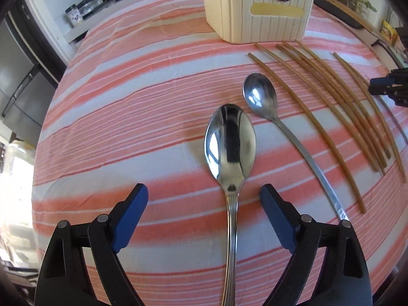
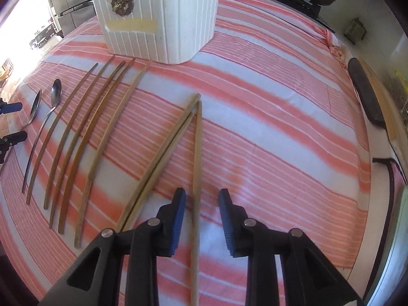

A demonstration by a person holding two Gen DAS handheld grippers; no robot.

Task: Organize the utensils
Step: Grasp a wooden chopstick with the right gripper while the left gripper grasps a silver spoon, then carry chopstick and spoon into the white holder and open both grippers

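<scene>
Left gripper (image 1: 204,199) stood with its jaws wide apart, straddling the neck of the large spoon (image 1: 230,142) without pressing it. That spoon lay on the striped tablecloth (image 1: 114,117) with its long axis running straight away from the gripper: bowl at the far end, handle passing back between the blue pads (image 1: 136,204) toward the near edge. A closing stroke would therefore meet the handle squarely across its width. Just right of it lay the smaller spoon (image 1: 260,94), angled so its handle ran near-right, and beyond that a row of brown chopsticks (image 1: 331,107).

Right gripper (image 2: 201,199) was open, its jaws narrowly apart around one pale chopstick (image 2: 196,178), which appeared closer to the left pad; contact could not be confirmed. This chopstick also ran near to far, its far tip meeting two others (image 2: 163,158) that splayed to the left.

At the far side stood the white ribbed holder (image 2: 163,25), the probable destination, reachable from either gripper.
</scene>
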